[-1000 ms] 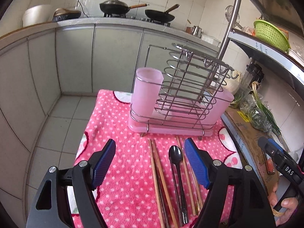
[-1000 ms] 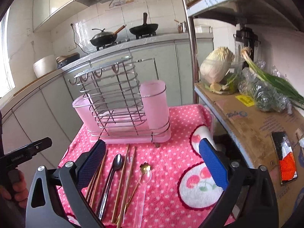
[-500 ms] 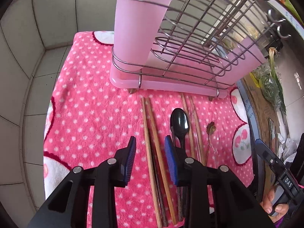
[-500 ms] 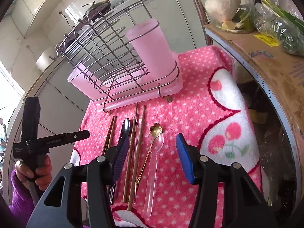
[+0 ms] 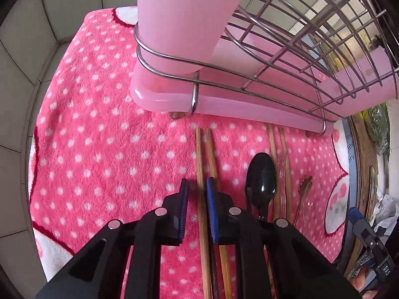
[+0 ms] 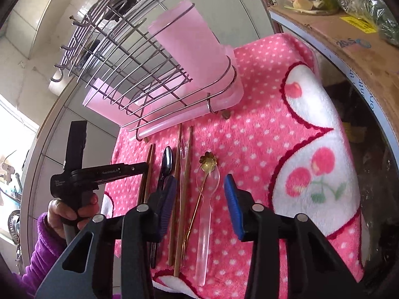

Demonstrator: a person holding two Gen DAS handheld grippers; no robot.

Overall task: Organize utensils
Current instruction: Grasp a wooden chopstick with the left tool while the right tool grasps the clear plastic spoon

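Observation:
Utensils lie in a row on a pink dotted towel (image 5: 99, 149): two wooden chopsticks (image 5: 203, 154), a black spoon (image 5: 261, 179), another chopstick pair (image 5: 274, 149) and a gold flower spoon (image 5: 304, 186). My left gripper (image 5: 197, 186) is low over the towel, its narrow jaws straddling the leftmost chopstick, not clamped. My right gripper (image 6: 199, 189) is open above the gold flower spoon (image 6: 207, 163) and a clear plastic spoon (image 6: 205, 224). The wire rack (image 5: 286, 57) with its pink cup (image 5: 184, 20) stands just behind the utensils; it also shows in the right wrist view (image 6: 139, 74).
The rack sits on a pink drip tray (image 5: 224, 102). A cardboard-covered shelf (image 6: 349, 47) with vegetables runs along the right. The other hand-held gripper (image 6: 99, 172) shows at the left of the right wrist view. Tiled floor (image 5: 15, 99) lies beyond the towel's left edge.
Both grippers dropped toward the towel and moved closer to the rack. The left jaws narrowed around the leftmost chopstick. The right jaws narrowed somewhat over the spoons.

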